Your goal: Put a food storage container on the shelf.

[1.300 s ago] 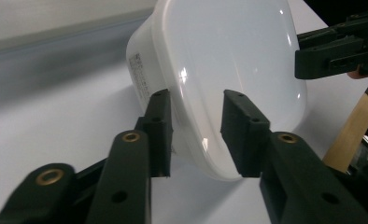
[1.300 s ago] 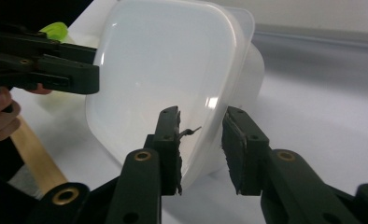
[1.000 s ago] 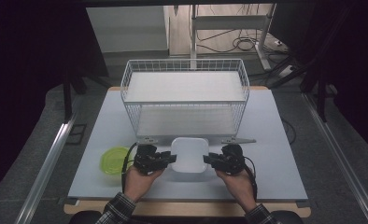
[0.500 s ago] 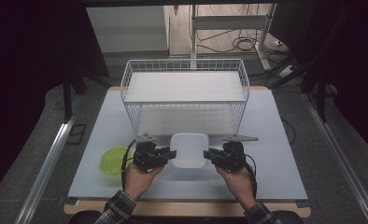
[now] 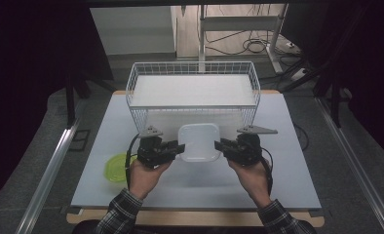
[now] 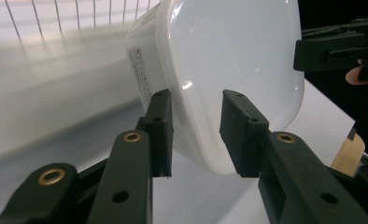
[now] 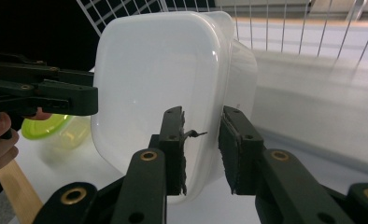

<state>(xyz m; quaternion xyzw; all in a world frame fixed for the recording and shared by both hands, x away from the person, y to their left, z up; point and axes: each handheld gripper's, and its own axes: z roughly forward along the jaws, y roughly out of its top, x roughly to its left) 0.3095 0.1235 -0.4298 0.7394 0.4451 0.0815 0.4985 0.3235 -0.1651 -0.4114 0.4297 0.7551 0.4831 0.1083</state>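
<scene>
A white plastic container (image 5: 199, 141) hangs tilted a little above the white table (image 5: 287, 175), just in front of the wire basket (image 5: 192, 65). My left gripper (image 5: 180, 147) is shut on its left wall and my right gripper (image 5: 218, 145) on its right wall. In the left gripper view the black jaws (image 6: 198, 133) pinch the container's (image 6: 229, 60) side wall, one pad outside and one inside, with the right gripper (image 6: 341, 46) across from it. The right gripper's jaws (image 7: 204, 149) clamp the opposite wall of the container (image 7: 159, 79) the same way, facing the left gripper (image 7: 46, 95).
A lime-green bowl (image 5: 117, 167) sits on the table left of my left hand, also in the right gripper view (image 7: 56, 128). The white wire basket stands at the table's far half, its front wall (image 5: 195, 114) close behind the container. Bare table lies near the front edge.
Both grippers have risen together with the white container between them, lifting it off the table. It now sits higher in the high view, nearer the basket's front wall.
</scene>
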